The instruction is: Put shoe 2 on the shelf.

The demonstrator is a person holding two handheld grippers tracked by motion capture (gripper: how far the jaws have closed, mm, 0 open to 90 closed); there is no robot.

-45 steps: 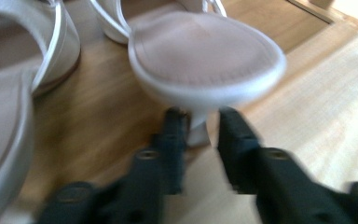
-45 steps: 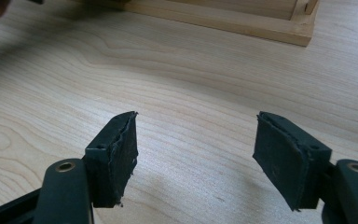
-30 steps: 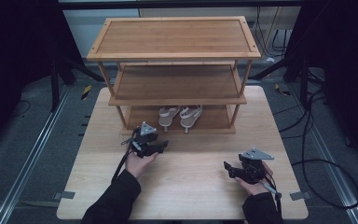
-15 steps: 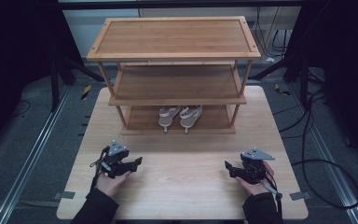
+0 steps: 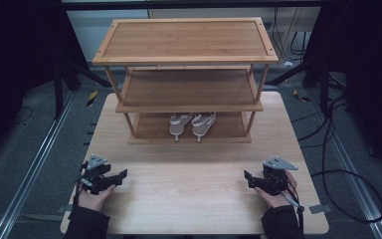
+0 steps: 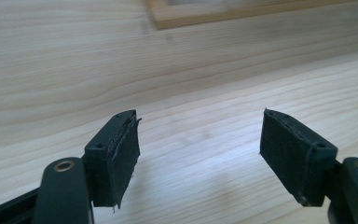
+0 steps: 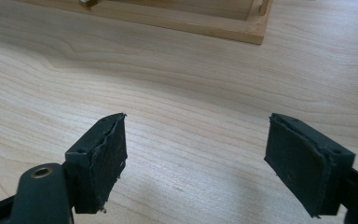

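1. High view: pair of sandals (image 5: 192,126) sits side by side on bottom tier of shoe rack (image 5: 185,59), toes toward front edge, well apart from both tools. Left gripper (image 5: 110,179) and right gripper (image 5: 250,179) are low over table (image 5: 189,174) near its front corners, both empty. Looks like placing is done; best finish IMO = park both on the near edge, well short of the rack.
2. Left gripper view: jaws wide, have just been opening, nothing btwn pads (image 6: 123,158), bare wood under them. Rack base blurred at top. Keep it low and level; no swing toward the rack legs.
3. Right gripper view: jaws wide too, just been opening, nothing btwn. Rack base corner (image 7: 254,30) ahead, apart. Hold there.
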